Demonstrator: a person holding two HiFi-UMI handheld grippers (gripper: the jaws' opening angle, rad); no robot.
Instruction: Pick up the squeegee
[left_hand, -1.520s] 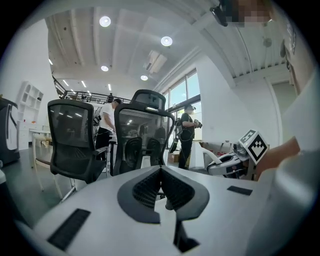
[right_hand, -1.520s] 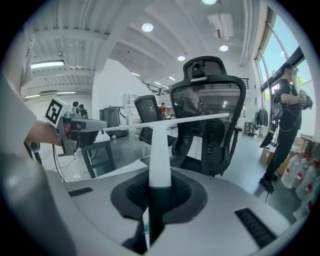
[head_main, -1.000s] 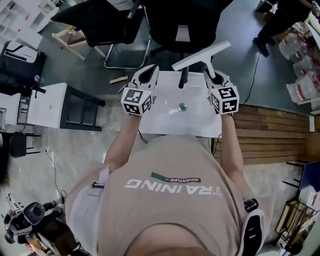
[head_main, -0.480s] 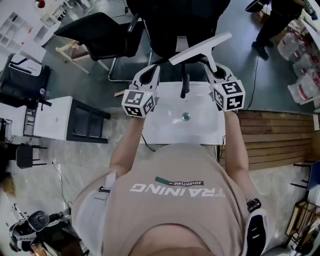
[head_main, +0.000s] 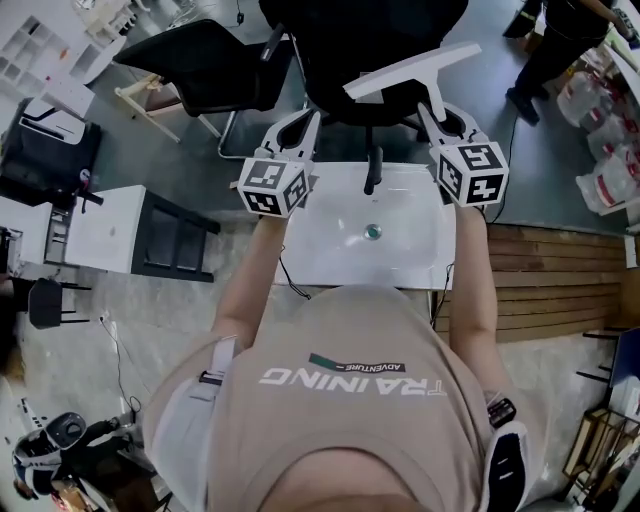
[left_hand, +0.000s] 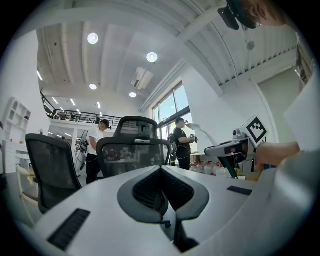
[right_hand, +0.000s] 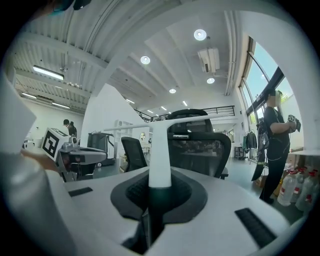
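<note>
Presently on record:

- Right gripper (right_hand: 160, 176): jaws closed tight on the dark lower end of the squeegee (head_main: 410, 68) handle, with the white shaft running out past the tips.
- Squeegee: held in the air and clear of the table (head_main: 400, 262). Its long white blade lay crosswise at the far end of the handle. In the head view the blade sat beyond the table's far edge, against the black chair (head_main: 360, 40).
- Left gripper (left_hand: 161, 169): tips met, nothing between them. It was held up on the squeegee's left, apart from it.
- Table: white, with a small green disc (head_main: 373, 232) near its middle.
- Chair: black, just past the table.
- Person (head_main: 560, 40): in dark clothes, standing well off at the upper right.
</note>
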